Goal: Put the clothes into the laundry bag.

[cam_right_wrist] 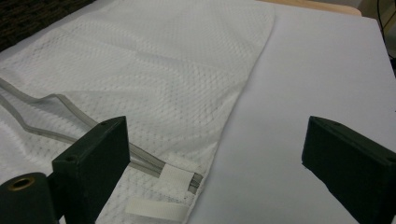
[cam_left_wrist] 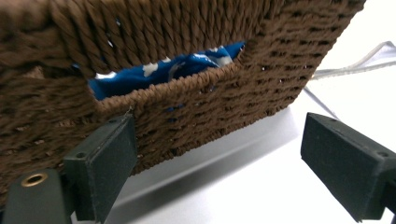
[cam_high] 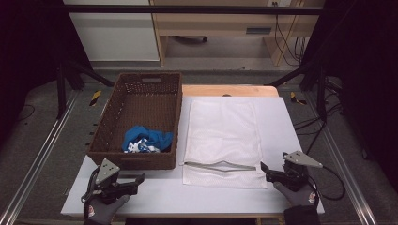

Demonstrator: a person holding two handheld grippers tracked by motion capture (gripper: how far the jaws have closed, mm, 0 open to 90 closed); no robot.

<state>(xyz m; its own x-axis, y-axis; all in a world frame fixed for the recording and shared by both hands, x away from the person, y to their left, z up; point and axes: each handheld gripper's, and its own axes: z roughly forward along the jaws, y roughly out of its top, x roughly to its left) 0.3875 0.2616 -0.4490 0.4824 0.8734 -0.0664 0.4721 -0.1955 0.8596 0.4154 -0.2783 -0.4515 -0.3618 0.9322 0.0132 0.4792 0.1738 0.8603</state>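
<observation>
**A:** How did the fingers of each gripper stand?

**B:** The left gripper (cam_high: 136,180) had its two black jaws spread wide apart with nothing between them. In the left gripper view its flat black pads (cam_left_wrist: 112,158) framed bare table and the near wall of the basket. The right gripper (cam_high: 265,171) was the same: jaws wide apart, gripping nothing. In the right gripper view, one of its pads (cam_right_wrist: 100,149) sat just over the near corner of the bag, while the other hung over bare table.

**B:** Each gripper was held in a gloved hand at the near edge of the table, left hand (cam_high: 101,208) at the left, right hand (cam_high: 298,194) at the right.

**A:** What lay just beyond them?

**B:** Ahead of the left gripper stood a dark brown woven rectangular basket (cam_high: 141,159). Through the handle slot in its near wall a blue cloth with white patches (cam_left_wrist: 163,70) showed; from the high view the cloth (cam_high: 145,139) lay crumpled in the basket's near end.

**A:** And by the right gripper?

**B:** A white mesh laundry bag (cam_high: 223,136) lay flat just right of the basket. Its grey zip opening (cam_high: 220,165) ran across the near end, slightly parted. The right gripper sat just beside the bag's near right corner; whether it touched the mesh could not be told.

**A:** What did everything rest on?

**B:** A white rectangular tabletop (cam_high: 286,122), with a wooden edge at its far side.
</observation>
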